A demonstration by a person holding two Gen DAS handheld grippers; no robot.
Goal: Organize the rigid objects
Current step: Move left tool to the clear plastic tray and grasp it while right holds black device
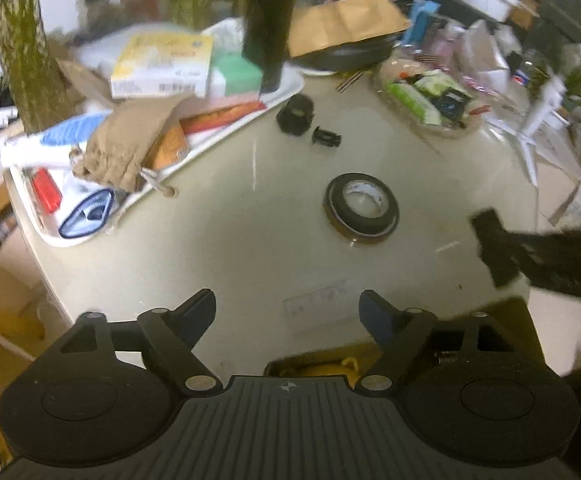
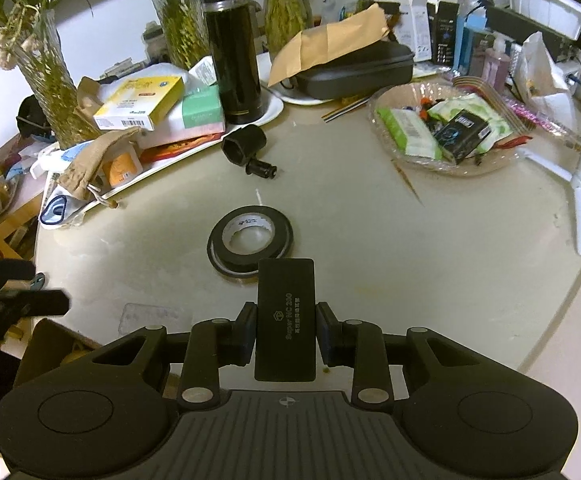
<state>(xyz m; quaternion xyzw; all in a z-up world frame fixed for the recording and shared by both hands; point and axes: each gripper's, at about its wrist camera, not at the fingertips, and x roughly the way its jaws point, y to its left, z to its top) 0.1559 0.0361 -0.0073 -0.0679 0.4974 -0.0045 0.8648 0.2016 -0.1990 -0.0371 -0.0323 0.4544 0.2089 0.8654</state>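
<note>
My right gripper (image 2: 286, 332) is shut on a flat black rectangular device (image 2: 286, 316) with "Super NC 200" printed on it, held above the near table edge. It also shows in the left wrist view (image 1: 494, 248) at the right. My left gripper (image 1: 288, 312) is open and empty over the near edge. A roll of black tape (image 1: 361, 206) (image 2: 250, 236) lies flat mid-table. A black hexagonal cap (image 1: 296, 114) (image 2: 244, 144) and a small black cylinder (image 1: 325, 136) (image 2: 261, 169) lie beyond it.
A white tray (image 1: 210, 140) with boxes and a cloth pouch (image 2: 90, 160) stands at the left. A tall black flask (image 2: 232, 52) stands behind. A glass bowl (image 2: 446, 128) of packets is at the right. An open cardboard box (image 1: 330, 360) sits below the near edge.
</note>
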